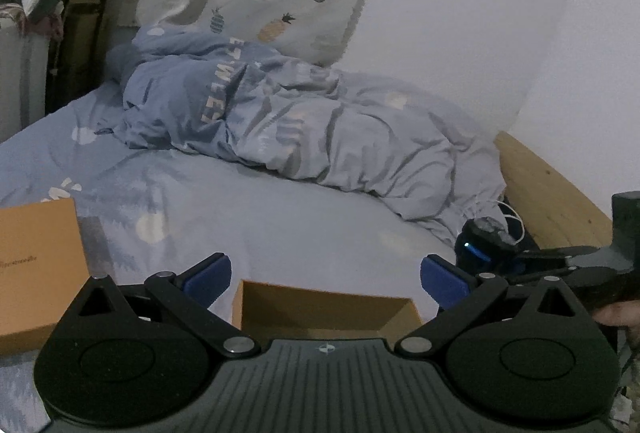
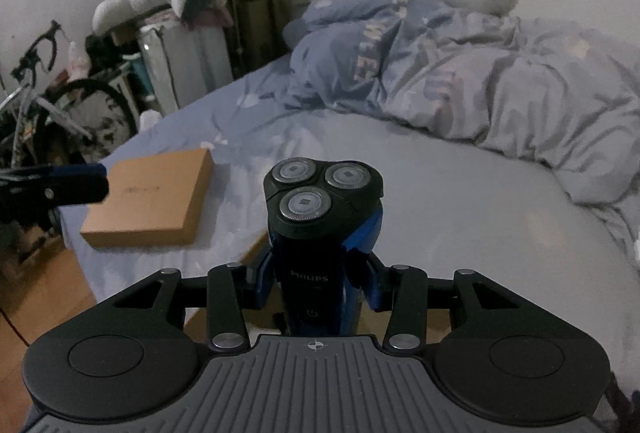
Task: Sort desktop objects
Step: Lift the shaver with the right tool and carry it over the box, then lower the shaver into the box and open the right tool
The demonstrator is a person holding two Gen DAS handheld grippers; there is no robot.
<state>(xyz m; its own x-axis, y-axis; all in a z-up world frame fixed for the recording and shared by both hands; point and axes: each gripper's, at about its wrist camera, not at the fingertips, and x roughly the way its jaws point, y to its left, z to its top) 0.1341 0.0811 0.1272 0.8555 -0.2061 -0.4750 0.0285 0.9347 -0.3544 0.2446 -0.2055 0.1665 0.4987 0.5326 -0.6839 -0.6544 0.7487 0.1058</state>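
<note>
While the electric shaver (image 2: 320, 233) stands upright between the blue pads of the right gripper (image 2: 320, 273), its three round cutting heads point away from the camera, toward the bed. The jaws pinch its dark body from both sides, just above the printed brand name, so the shaver is held and carried above the sheet. Directly under the shaver, the edge of an open orange box (image 1: 324, 309) shows; in the left wrist view this same box sits just in front of the left gripper (image 1: 324, 279), with its hollow inside turned up. The left gripper is spread wide and nothing is between its pads (image 1: 210, 275). On the left side of the open box lies a flat orange lid (image 2: 154, 199), closed side up, on the blue bed sheet (image 1: 280, 217). Behind the box, farther away, the crumpled duvet (image 1: 304, 129) is heaped near the wall.

I judge that the step in hand is bringing the shaver to the open box. The next move seems to call for lowering it, probably laid flat so it fits inside the walls, and only then opening the jaws. The empty left gripper could steady the box, or take the lid afterwards.
</note>
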